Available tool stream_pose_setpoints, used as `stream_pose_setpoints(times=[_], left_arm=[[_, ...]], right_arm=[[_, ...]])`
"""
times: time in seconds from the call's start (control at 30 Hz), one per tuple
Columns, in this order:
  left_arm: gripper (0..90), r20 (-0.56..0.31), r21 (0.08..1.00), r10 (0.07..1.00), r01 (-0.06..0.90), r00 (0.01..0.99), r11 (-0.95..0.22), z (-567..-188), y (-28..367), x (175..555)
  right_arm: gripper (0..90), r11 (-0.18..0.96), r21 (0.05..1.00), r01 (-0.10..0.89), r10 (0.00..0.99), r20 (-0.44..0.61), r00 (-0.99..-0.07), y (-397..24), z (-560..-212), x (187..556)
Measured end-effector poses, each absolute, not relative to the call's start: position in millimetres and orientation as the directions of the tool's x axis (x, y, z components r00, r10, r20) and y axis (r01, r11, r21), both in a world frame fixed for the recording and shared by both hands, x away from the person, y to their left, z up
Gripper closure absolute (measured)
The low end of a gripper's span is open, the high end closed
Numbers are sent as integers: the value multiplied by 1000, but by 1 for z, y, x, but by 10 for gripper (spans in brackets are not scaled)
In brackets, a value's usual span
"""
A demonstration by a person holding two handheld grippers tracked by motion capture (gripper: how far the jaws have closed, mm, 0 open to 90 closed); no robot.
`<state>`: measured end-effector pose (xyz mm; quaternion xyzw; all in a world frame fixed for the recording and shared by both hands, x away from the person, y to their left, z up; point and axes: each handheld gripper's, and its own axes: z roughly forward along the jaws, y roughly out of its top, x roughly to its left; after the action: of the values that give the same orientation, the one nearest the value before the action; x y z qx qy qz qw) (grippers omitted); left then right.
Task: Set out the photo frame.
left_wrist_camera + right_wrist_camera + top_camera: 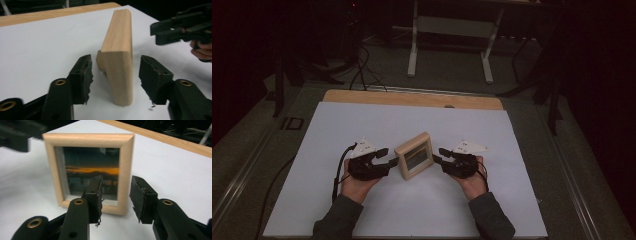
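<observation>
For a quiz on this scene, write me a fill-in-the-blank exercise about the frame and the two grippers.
1. The small light wooden picture frame stands ____ on the white table sheet.
2. The photo behind its glass shows an ____ band of sky.
3. The left gripper has its jaws on either side of the frame's edge, ____ touching it.
4. The right gripper faces the frame's ____ side.

Missing words: upright; orange; not; glass
</observation>
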<state>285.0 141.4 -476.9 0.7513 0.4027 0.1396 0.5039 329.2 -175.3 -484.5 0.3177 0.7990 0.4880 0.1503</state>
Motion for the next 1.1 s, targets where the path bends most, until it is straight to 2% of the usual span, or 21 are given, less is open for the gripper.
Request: stream_pose_setpoints(times=[0.33,0.67,1.1], left_arm=[[548,-196,855,751,484,630,-184,-489,130,277],[545,-195,834,782,520,592,-186,-500,116,281],[594,-190,821,792,537,580,-196,-504,112,285]], right_arm=[[698,310,869,387,679,83,-730,-173,-482,349],[662,316,855,412,645,125,-754,-168,-486,363],[633,359,830,426,616,132,-777,-156,-492,374]])
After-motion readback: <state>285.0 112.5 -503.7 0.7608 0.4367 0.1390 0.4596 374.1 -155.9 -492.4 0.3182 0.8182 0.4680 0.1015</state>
